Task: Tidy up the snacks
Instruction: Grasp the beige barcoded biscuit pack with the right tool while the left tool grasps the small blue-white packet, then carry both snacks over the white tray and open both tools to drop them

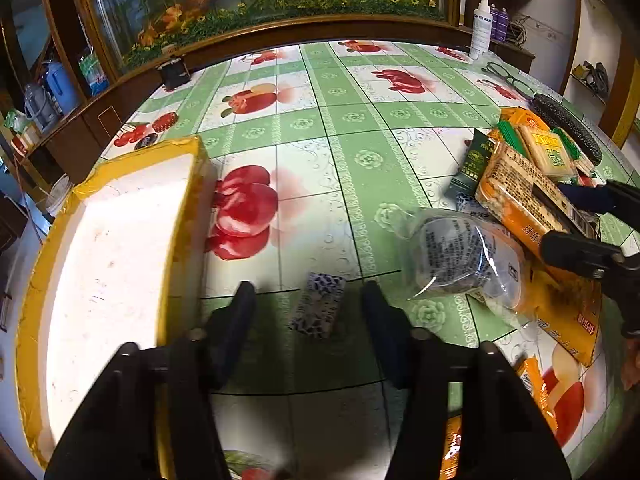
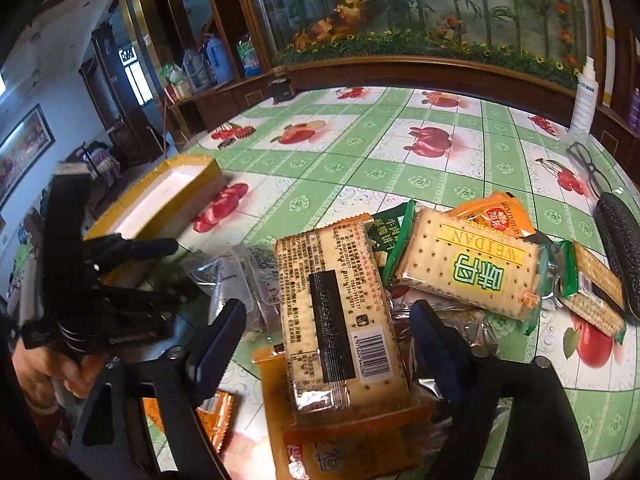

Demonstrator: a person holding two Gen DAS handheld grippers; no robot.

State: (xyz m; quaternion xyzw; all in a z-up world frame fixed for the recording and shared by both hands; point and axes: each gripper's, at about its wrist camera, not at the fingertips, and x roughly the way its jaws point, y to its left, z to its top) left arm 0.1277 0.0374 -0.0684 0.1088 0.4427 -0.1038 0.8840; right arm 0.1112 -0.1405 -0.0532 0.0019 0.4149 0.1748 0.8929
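Claws come first: our left claw (image 1: 308,304) is spread wide and holds nothing, hovering low over the desk (image 1: 360,128) with a small blue-and-white patterned sachet (image 1: 319,310) lying flat between its fingers. Our right claw (image 2: 324,316) is also spread, its fingers flanking a clear-wrapped cracker pack (image 2: 334,304) that lies on top of the snack heap; we judge the pads are not yet touching it, though the wrap's glare makes that hard to settle.

We take the step in hand to be the first pick-ups, since the yellow-rimmed white box (image 1: 120,240) just beside the left claw is bare inside. Next, each claw needs to close on its packet, lift clear of the pile and carry it over the box rim; the right one has to travel across the desk to get there.

Around the right claw lie a cracker pack (image 2: 468,268) printed "WEIDAN" with large green characters, a dark green packet (image 2: 390,226) with Chinese text, orange packets (image 2: 496,210), and a clear bag with a round snack (image 1: 460,256). The barcode and back-label print on the centred pack are visible, but too fine for us to read.
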